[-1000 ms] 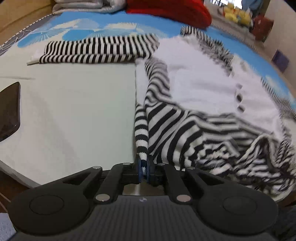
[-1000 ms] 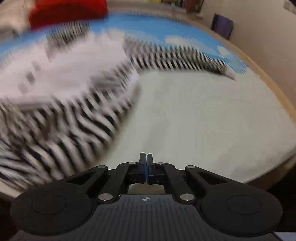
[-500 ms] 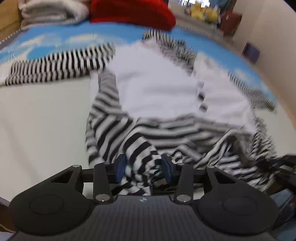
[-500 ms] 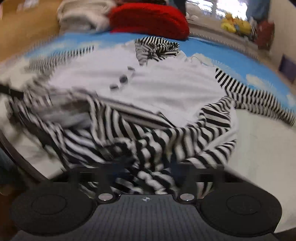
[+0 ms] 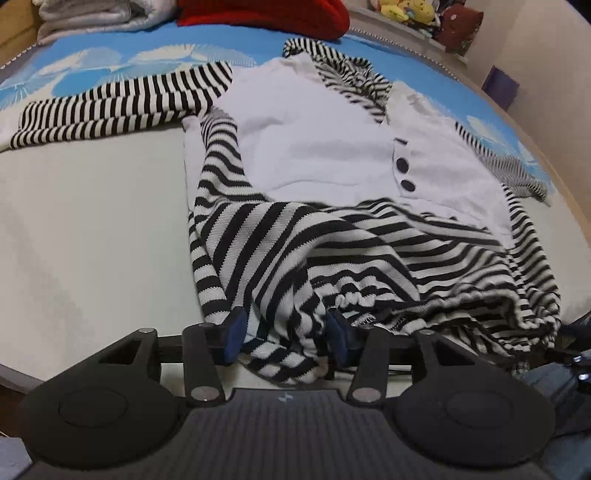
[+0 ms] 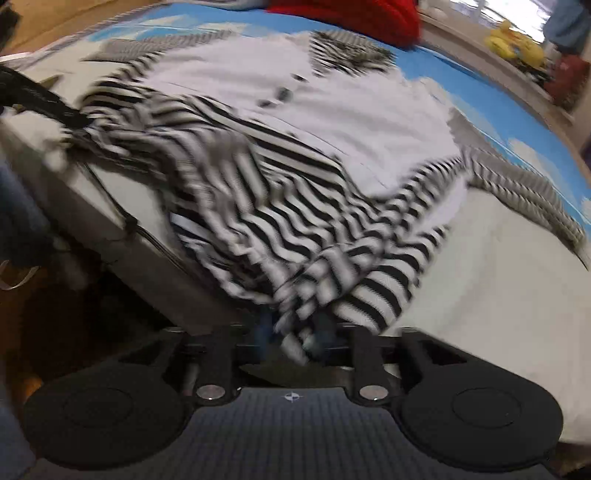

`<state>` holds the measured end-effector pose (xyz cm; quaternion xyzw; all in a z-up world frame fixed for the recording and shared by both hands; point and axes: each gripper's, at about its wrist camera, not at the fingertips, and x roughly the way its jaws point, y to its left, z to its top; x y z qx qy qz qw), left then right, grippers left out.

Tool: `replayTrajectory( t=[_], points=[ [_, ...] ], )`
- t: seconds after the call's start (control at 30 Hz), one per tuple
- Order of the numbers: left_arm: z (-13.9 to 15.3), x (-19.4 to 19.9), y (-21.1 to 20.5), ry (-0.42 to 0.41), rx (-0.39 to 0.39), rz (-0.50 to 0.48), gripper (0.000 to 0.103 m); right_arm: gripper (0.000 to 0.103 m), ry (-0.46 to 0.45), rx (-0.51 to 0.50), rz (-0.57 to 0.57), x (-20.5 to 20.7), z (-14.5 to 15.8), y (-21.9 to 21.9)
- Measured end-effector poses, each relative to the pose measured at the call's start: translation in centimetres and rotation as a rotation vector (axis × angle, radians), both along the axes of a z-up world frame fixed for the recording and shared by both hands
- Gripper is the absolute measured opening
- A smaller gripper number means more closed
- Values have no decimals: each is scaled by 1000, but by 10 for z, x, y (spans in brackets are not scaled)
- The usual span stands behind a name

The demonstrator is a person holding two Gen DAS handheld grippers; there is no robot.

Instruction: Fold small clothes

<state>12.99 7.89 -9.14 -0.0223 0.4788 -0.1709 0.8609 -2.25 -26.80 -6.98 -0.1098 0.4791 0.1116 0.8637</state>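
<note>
1. Both grippers, clamped tight a second ago — the left gripper (image 5: 284,332) on a thin striped edge, the right gripper (image 6: 291,332) on nothing — now stand about half-wide, their jaws opening, with bunched hem cloth of the striped sweater (image 5: 332,177) lying between the fingers of each.

2. The sweater lies face-up on the bed (image 5: 85,229): white chest panel with dark buttons (image 5: 402,166), striped collar at the far end, one striped sleeve (image 5: 110,107) stretched out flat to the left, the lower striped body rumpled toward the near edge.

3. What it likely means: each hand seems to be setting itself over a corner of the hem for a fresh pinch — the bottom-up fold looks about to begin, not done. The pads do not visibly press the cloth yet.

4. Hard to make out: the right wrist view is smeared by motion, so its blue fingers (image 6: 264,328) show only dimly behind the fabric, and whether they touch it cannot be told.

5. Cut off or hidden: the other sleeve (image 5: 517,166) runs off past the sweater's far right side; the hem's true edge is lost in folds; a red bundle (image 5: 266,14) and grey blanket (image 5: 88,14) sit at the bed's far end.
</note>
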Motion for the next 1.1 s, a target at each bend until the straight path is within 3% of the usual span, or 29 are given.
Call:
replayTrajectory(
  t=[0.1, 0.23, 0.3, 0.47, 0.53, 0.6, 0.63, 0.7, 0.83, 0.93, 1.1],
  points=[
    [16, -4, 0, -42, -46, -9, 61, 53, -148, 100, 13, -10, 40, -9],
    [32, 8, -37, -95, -61, -56, 70, 53, -256, 225, -116, 18, 66, -16],
    [29, 14, -65, -109, -16, -96, 77, 52, -244, 231, -174, 49, 56, -8],
    [-15, 12, -108, -53, 154, -150, 77, 50, -168, 145, -158, 91, 9, 29],
    [-26, -2, -112, -81, 230, -192, 77, 50, -106, 115, -117, 89, -10, 38],
    [-25, -15, -108, -124, 275, -231, 77, 49, 16, 36, -27, 77, -31, 48],
    [-22, -19, -105, -132, 278, -240, 78, 51, -48, 11, -3, 63, -30, 50],
    [-19, -24, -96, -128, 249, -240, 81, 50, -47, -34, 74, 45, -27, 53],
    [2, -22, -82, -128, 167, -169, 82, 51, -22, 28, 39, 40, -15, 40],
    [33, -20, -62, -171, 89, -53, 102, 54, -78, 117, -28, 39, 12, 24],
    [72, 2, -29, -252, 65, 122, 103, 80, -265, 160, -168, 44, 54, -7]
  ],
)
